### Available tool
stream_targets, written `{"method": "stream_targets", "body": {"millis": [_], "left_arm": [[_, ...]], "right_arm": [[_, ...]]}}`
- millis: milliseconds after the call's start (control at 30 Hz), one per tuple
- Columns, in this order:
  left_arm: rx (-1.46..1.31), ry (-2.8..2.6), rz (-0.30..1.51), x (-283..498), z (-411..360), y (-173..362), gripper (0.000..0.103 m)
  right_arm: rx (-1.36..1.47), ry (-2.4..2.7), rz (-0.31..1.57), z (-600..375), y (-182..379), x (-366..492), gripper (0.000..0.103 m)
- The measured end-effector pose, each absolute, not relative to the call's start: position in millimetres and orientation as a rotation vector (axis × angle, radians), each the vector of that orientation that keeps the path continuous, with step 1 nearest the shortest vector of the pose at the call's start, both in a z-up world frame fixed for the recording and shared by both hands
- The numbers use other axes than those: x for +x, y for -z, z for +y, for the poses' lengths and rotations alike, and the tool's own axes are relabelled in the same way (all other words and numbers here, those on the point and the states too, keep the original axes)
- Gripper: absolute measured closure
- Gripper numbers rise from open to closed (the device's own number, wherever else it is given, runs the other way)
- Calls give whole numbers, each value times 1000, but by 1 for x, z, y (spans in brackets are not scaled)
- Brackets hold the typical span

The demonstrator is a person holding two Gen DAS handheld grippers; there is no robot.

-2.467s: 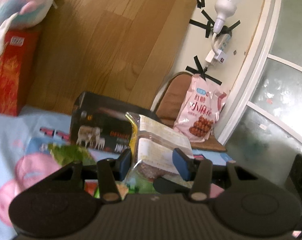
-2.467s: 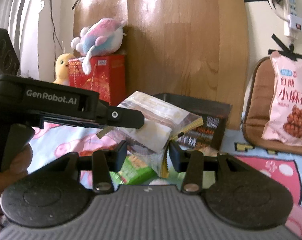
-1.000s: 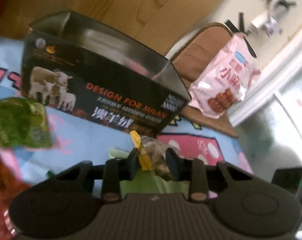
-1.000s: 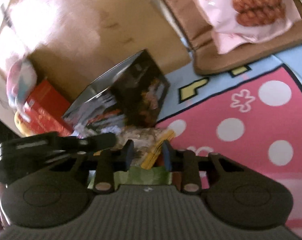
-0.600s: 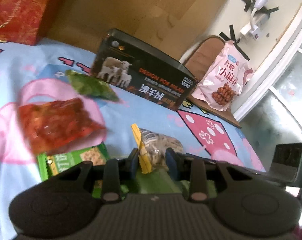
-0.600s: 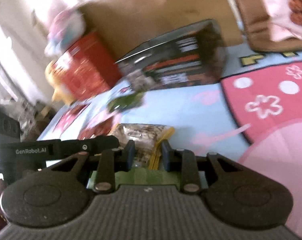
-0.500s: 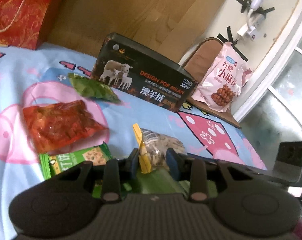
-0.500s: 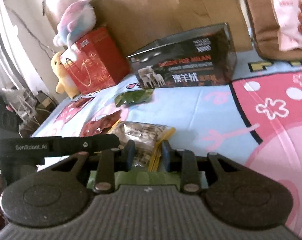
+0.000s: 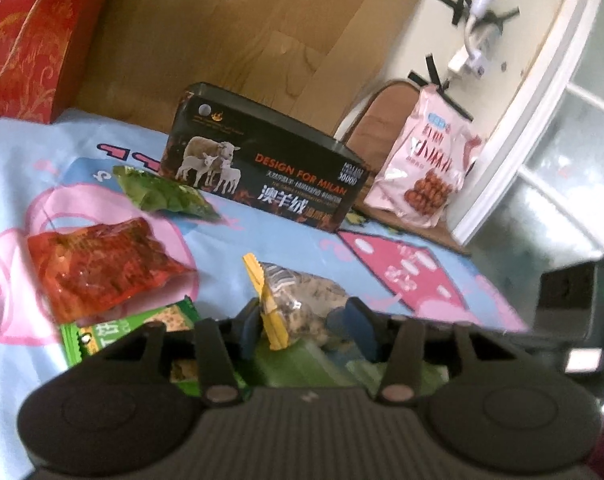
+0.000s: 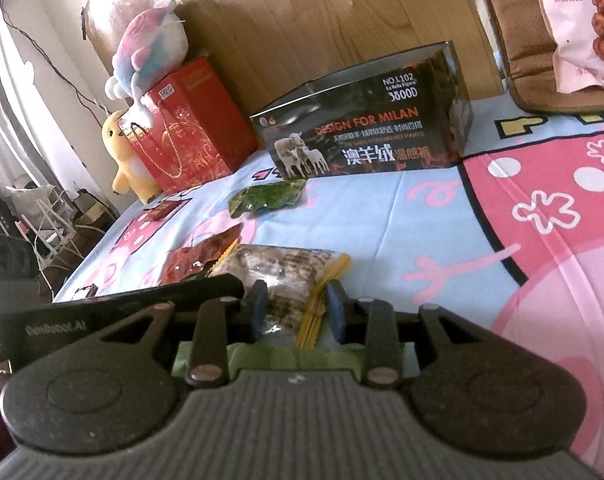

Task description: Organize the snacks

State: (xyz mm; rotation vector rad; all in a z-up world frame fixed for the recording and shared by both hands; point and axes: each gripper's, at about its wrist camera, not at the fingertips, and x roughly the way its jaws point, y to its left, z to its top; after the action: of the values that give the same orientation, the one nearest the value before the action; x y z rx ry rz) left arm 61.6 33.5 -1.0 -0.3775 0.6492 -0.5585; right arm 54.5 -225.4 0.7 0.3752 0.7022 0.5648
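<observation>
Two grippers: our left gripper (image 9: 306, 330) stands open beside the clear yellow-edged nut packet (image 9: 302, 304); our right gripper (image 10: 296, 312) pinches its end to steady it

Both wrist cams sat low over the bed sheet (image 9: 262, 240), facing the black box (image 9: 262, 168) (image 10: 366, 128); shared clear snack bag (image 9: 302, 300) (image 10: 286, 268) close-up.

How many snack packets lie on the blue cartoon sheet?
4 visible: the clear yellow-edged packet between both grippers' fingers, the red packet to its left, the green packet by the black box, and a green-labelled packet nearest; more may be hidden.
</observation>
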Motion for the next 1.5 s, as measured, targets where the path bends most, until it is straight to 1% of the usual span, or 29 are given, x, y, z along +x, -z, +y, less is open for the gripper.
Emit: {"method": "stream_targets", "body": {"millis": [133,167,233,333,400,500,567,600,633,700,767,800,867,933,1000,1033,1100,1200,1400,1500], "left_arm": [[-456,574,642,67,41,2,55],[-454,574,641,68,40,2,55],[-433,566,638,68,37,2,57],[-430,560,638,68,37,3,64],[-450,558,645,70,39,4,71],[-473,555,649,72,43,6,76],[-474,554,650,72,43,6,77],[-473,554,651,72,44,6,76],[-472,547,652,72,44,7,74],[-464,553,649,72,43,6,69],[-448,554,643,70,41,5,65],[-442,553,641,69,39,4,65],[-440,557,638,69,39,4,67],[-449,558,637,69,40,5,72],[-463,560,635,69,42,5,80],[-471,562,632,69,43,5,81],[-480,570,619,68,45,5,81],[-482,575,600,66,46,3,81],[-504,574,594,66,49,2,81],[-523,574,590,67,52,-2,81]], "right_arm": [[330,-556,668,-221,-4,50,69],[316,-553,662,-219,-4,49,75],[285,-543,647,-216,-6,46,77],[255,-527,636,-213,-7,44,77],[259,-522,638,-213,-6,44,77],[271,-520,647,-215,-6,46,77],[275,-523,652,-215,-5,46,76],[283,-529,656,-215,-5,47,74],[297,-530,661,-217,-4,48,74],[330,-523,681,-220,-2,51,67],[357,-533,693,-223,-1,53,67],[361,-537,696,-223,-1,53,67],[339,-548,693,-219,-2,52,69],[300,-544,675,-215,-4,47,72],[278,-539,659,-214,-5,44,76],[274,-536,651,-214,-6,43,76],[277,-532,627,-216,-7,41,79],[274,-528,586,-216,-9,37,80],[212,-511,542,-209,-13,32,81],[229,-515,544,-209,-14,36,81]]}}
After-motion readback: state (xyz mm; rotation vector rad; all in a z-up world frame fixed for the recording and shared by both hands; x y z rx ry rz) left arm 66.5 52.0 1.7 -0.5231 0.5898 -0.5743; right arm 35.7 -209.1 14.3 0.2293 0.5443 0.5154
